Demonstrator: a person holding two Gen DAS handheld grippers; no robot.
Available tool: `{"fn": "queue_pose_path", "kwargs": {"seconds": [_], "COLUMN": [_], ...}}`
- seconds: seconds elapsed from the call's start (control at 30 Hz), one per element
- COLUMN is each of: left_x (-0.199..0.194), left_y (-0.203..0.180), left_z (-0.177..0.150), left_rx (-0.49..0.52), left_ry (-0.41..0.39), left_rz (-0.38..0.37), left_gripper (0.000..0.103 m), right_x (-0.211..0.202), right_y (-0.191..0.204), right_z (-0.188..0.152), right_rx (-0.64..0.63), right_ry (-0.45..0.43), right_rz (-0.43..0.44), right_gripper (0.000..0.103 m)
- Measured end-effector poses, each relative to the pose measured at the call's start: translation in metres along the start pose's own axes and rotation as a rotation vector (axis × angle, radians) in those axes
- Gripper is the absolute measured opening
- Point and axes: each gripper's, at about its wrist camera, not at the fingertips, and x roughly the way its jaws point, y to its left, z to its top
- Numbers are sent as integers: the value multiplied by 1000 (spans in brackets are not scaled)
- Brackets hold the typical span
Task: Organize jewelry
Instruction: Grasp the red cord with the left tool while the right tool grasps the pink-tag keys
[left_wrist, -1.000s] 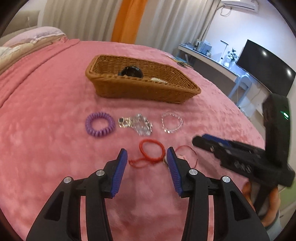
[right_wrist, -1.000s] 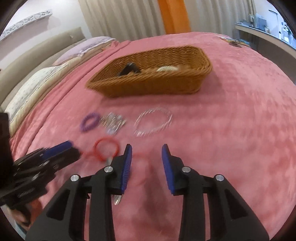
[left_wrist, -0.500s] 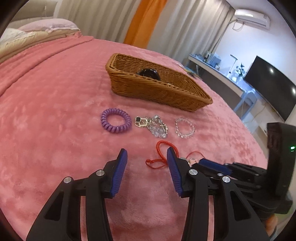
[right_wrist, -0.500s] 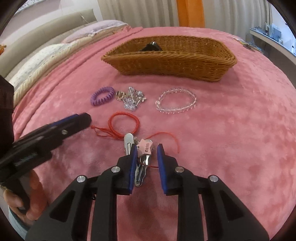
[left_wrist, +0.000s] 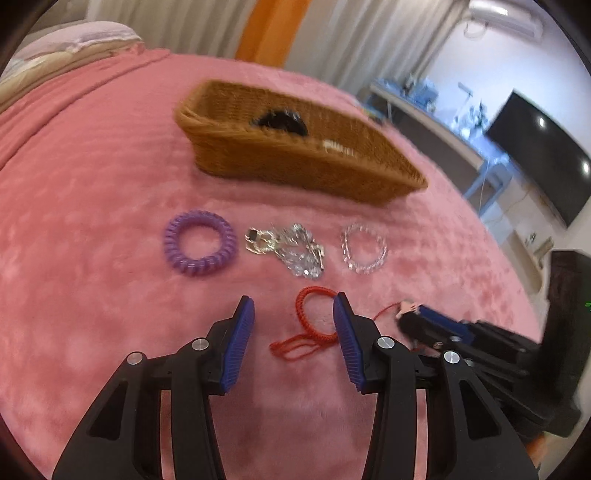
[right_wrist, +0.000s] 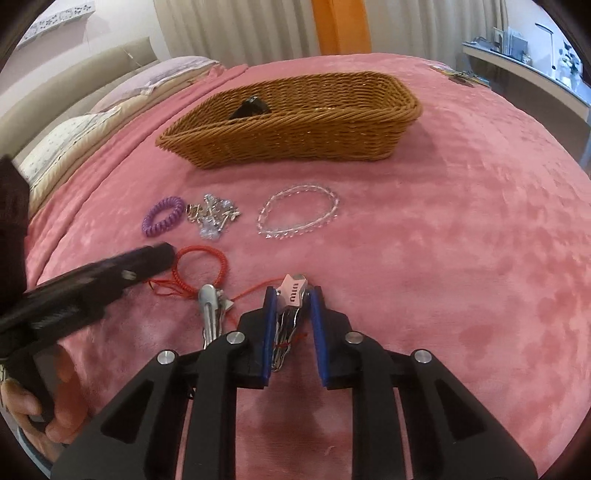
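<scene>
On the pink blanket lie a purple coil hair tie (left_wrist: 199, 247), a heap of silver crystal jewelry (left_wrist: 291, 247), a clear bead bracelet (left_wrist: 364, 248) and a red cord bracelet (left_wrist: 314, 317). My left gripper (left_wrist: 293, 299) hovers open just over the red bracelet, with nothing between its pads. My right gripper (right_wrist: 292, 293) is closing its jaws; a pink hair clip (right_wrist: 292, 290) with red thread sits between them, touched by both pads. A silver hair clip (right_wrist: 208, 310) lies just left of it. The wicker basket (right_wrist: 295, 140) stands behind, holding a black item (right_wrist: 251, 107).
Pillows (right_wrist: 74, 136) lie along the bed's far left. A desk (left_wrist: 436, 110) and dark screen (left_wrist: 543, 155) stand beyond the bed's right edge. A hand (right_wrist: 40, 398) holds the left gripper's handle at the lower left of the right wrist view.
My right jaws have narrowed around the pink hair clip. My left gripper has swung and come closer to the row of jewelry, its jaws unchanged.
</scene>
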Motion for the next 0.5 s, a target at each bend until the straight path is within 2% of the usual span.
{"fn": "queue_pose_path", "kwargs": {"seconds": [0.07,0.13,0.2,0.33,0.5], "left_x": [11,13,15,6,-19], "left_y": [-7,-12,-15,-14,-4], "left_z": [2,2,-1,-7,-15], "left_rx": [34,65,85,84,39], "left_ry": [18,20,28,-1,-95], "left_rz": [27,46,75,55,27], "left_gripper": [42,34,3,2,2], "right_x": [2,3,5,7,-2], "right_y": [-4,-4,-1,13,16], "right_z": [2,3,5,5,2], "right_rx": [12,11,-4,-69,-88], "right_ry": [8,14,16,14,-38], "right_rz": [19,27,12,-48,-22], "right_gripper": [16,17,17,17,16]}}
